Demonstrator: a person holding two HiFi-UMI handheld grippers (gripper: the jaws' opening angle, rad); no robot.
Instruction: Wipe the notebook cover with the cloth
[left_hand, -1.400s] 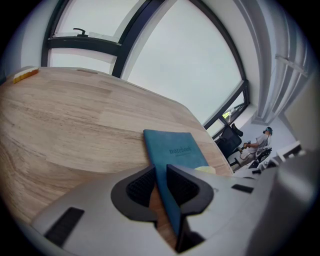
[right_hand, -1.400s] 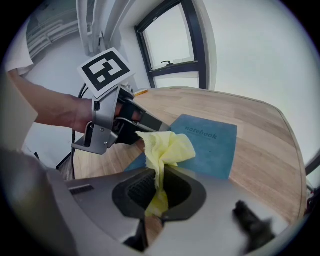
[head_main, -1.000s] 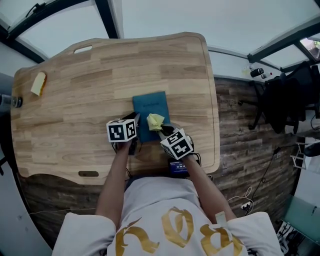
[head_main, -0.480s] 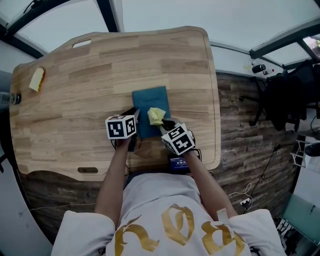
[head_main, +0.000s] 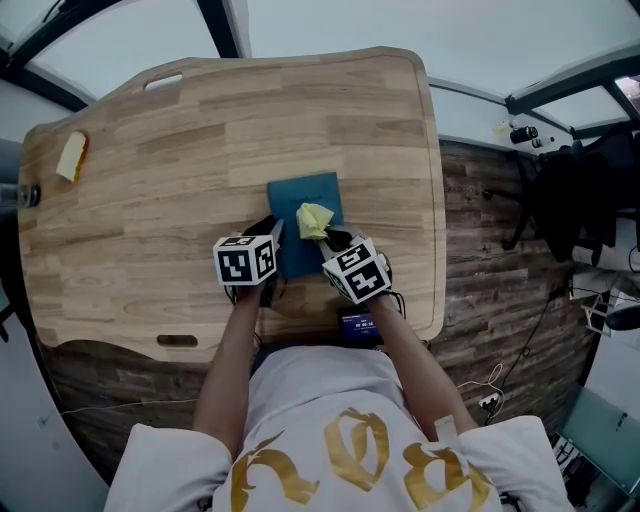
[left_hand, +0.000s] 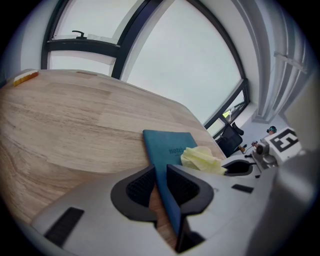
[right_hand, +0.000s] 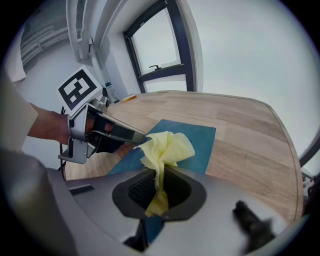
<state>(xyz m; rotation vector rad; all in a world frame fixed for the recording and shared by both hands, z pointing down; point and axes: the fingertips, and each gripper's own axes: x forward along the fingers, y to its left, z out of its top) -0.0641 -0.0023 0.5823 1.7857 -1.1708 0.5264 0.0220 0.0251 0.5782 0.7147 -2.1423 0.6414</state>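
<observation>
A teal notebook lies flat on the wooden table, near its front edge. My left gripper is shut on the notebook's near left edge; in the left gripper view that edge runs between the two pads. My right gripper is shut on a crumpled yellow cloth, which rests on the right half of the cover. In the right gripper view the cloth bunches out of the jaws over the notebook, and the left gripper lies just to its left.
A small yellow block lies at the table's far left, with a dark round object at the edge near it. A small dark device sits at the front edge by the person's body. An office chair stands to the right, off the table.
The right gripper has slid the yellow cloth a little farther away across the cover. The left gripper has kept its hold on the notebook's edge.
</observation>
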